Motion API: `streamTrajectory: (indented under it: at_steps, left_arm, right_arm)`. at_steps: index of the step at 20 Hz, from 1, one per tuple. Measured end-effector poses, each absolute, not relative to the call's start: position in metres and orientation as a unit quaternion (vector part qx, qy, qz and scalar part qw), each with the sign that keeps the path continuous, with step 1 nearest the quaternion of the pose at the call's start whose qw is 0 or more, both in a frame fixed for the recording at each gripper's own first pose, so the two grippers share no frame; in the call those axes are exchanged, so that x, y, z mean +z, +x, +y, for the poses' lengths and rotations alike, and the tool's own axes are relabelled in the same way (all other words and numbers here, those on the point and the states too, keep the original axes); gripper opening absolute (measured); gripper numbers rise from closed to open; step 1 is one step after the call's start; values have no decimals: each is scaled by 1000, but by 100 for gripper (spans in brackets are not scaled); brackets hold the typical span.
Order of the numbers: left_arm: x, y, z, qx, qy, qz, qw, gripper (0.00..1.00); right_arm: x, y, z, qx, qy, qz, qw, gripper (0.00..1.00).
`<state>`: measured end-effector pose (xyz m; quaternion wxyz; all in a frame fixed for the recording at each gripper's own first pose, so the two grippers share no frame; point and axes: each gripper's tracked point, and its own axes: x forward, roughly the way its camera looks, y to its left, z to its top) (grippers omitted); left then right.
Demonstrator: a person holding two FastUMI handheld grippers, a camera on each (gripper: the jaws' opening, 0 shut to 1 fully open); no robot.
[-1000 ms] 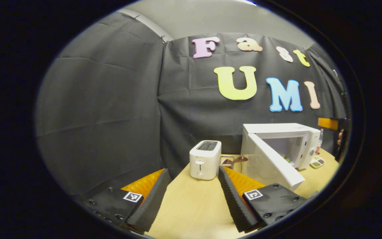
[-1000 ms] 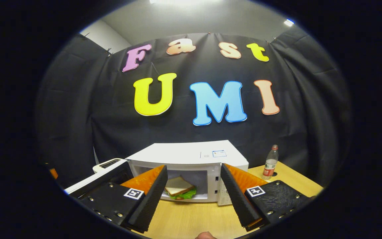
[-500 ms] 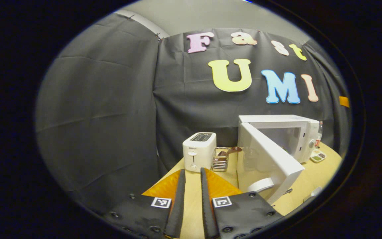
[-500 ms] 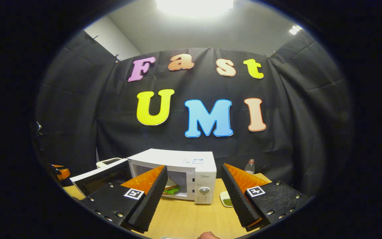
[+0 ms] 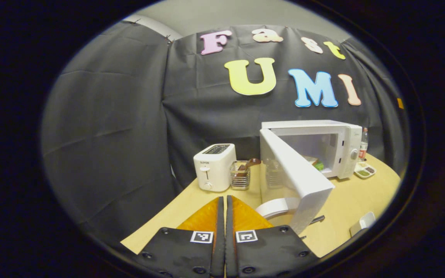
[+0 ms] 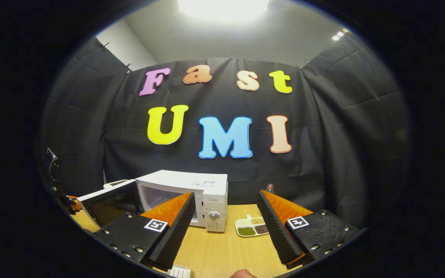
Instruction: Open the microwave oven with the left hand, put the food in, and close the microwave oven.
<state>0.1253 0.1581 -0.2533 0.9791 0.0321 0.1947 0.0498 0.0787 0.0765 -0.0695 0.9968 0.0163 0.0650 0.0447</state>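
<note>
Left of the microwave oven (image 5: 315,148) stand the toaster (image 5: 214,167) and a wire basket (image 5: 240,175) holding brown utensils. The oven's door (image 5: 295,181) hangs open with the food (image 5: 316,163) inside. Right of it, a 3-part dish (image 6: 252,227) holds beans. Your left hand-held gripper (image 5: 224,227) is pinched empty; your right hand-held gripper (image 6: 226,226) gapes wide.

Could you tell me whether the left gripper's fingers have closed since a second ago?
Yes. The left gripper was spread wide, framing the toaster; now its fingers meet with nothing between them, below the toaster and left of the open microwave door.
</note>
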Motion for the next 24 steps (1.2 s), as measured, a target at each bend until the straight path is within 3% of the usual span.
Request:
streamTrajectory:
  at_steps: [9, 11, 13, 17, 24]
  left_arm:
    - [-238, 130, 79, 11, 39, 188, 981, 8]
    - [-234, 133, 57, 3, 43, 183, 982, 12]
    - [-231, 138, 37, -4, 45, 180, 983, 7]
    - [-227, 153, 0, -26, 38, 178, 983, 7]
    - [-248, 178, -55, -83, 33, 193, 977, 7]
  right_arm:
    - [-69, 57, 23, 36, 27, 60, 997, 96]
    - [-70, 54, 8, 37, 31, 61, 997, 96]
    - [-68, 53, -4, 37, 34, 60, 997, 96]
    - [-68, 54, -26, 31, 30, 59, 997, 96]
    - [-65, 62, -37, 4, 21, 62, 998, 96]
